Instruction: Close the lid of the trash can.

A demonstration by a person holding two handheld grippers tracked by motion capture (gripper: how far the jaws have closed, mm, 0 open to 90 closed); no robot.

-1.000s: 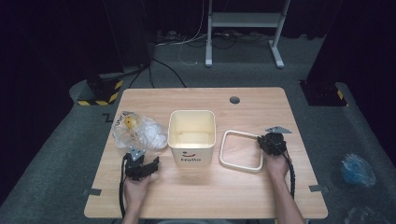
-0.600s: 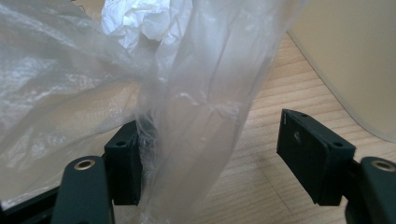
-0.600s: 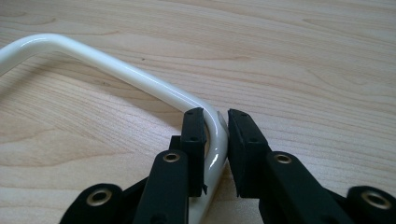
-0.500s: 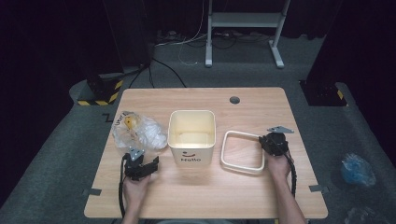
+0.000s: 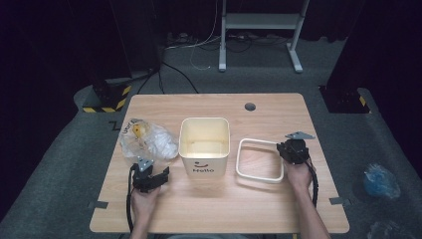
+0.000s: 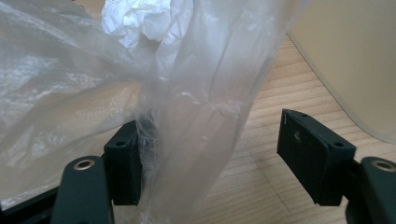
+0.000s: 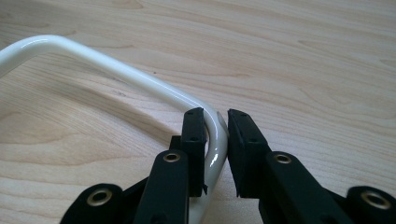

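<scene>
Clear plastic hangs between your left tongs (image 6: 210, 154), whose jaws stand spread wide: the bag (image 6: 140, 84) drapes against the inner face of one jaw and falls short of the other, so nothing is pinched yet. Crumpled white paper shows inside the bag, up beyond the jaws. Off to the far side of the open jaw rises the cream wall of the bin (image 6: 355, 60), close by but not touching it.

From the high view, your left tongs (image 5: 149, 175) sit at the near edge of the bag (image 5: 147, 139), which lies on the table (image 5: 278, 209) just beside the bin (image 5: 204, 144), with something yellow showing through the plastic. The bin stands upright and open between your two hands.

Your right tongs (image 7: 217, 128) have the white frame (image 7: 112, 70) between the jaws, right at a rounded corner. The jaws are nearly together around it; one presses the rim, and a thin gap shows at the other, so I cannot tell whether the grip is firm. The frame lies flat on the wood, its bar running away from the tongs. In the high view the frame (image 5: 259, 160) lies just beside the bin, with your right tongs (image 5: 293, 149) on its outer side.
</scene>
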